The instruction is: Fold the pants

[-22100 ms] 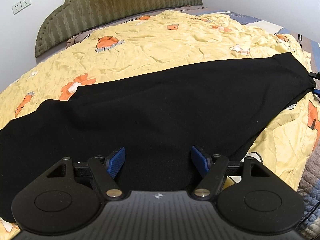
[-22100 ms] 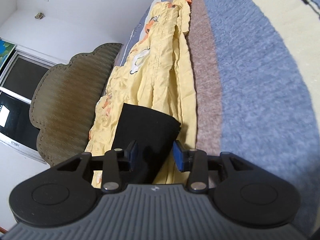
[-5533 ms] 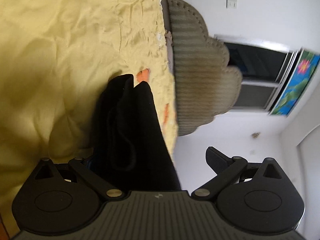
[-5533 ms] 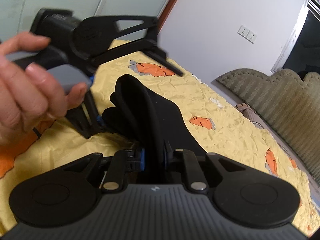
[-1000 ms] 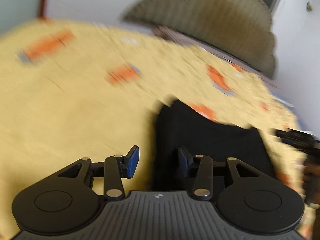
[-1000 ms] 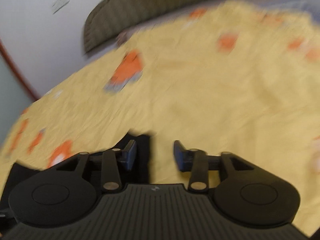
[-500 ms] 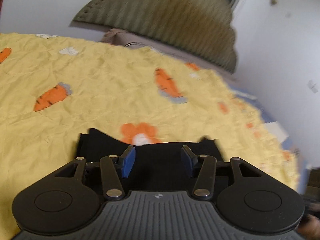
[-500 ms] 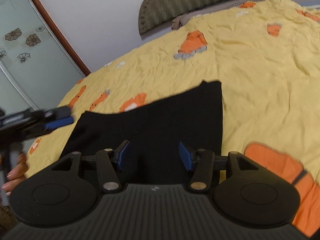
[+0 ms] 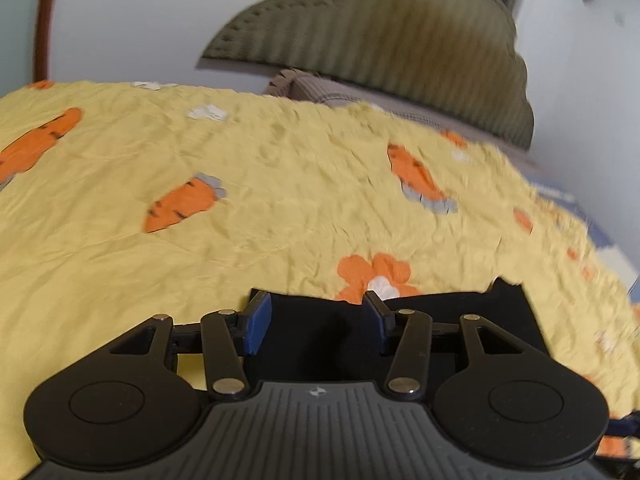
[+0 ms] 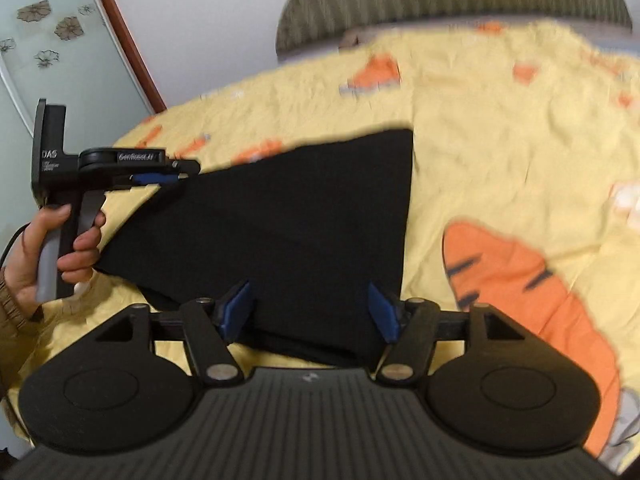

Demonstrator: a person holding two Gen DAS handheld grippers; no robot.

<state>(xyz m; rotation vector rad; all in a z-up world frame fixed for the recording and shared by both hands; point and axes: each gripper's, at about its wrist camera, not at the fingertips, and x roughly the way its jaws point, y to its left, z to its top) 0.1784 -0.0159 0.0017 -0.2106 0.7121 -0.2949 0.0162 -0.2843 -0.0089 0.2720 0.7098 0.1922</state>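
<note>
Legible markings are showing only in the right wrist view, all on the left gripper (image 10: 154, 179); white letters "DAS" are standing on its upright black block, with smaller lines beneath too small to read; a white word on its round hub is reading roughly "GenRobot.AI", though blur is leaving this uncertain; a small emblem is showing on each camera's own housing, without readable letters.

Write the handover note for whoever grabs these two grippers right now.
Left gripper: open, nothing pinched, over the pants' near edge.
Right gripper: jaws opening, pads clear of the cloth.
Black pants: folded into a compact flat bundle on the yellow carrot-print bedspread.
Done: the folds look made and released.
Left: probably only to draw both grippers away; check the far corners, since the frames are blurred.
</note>
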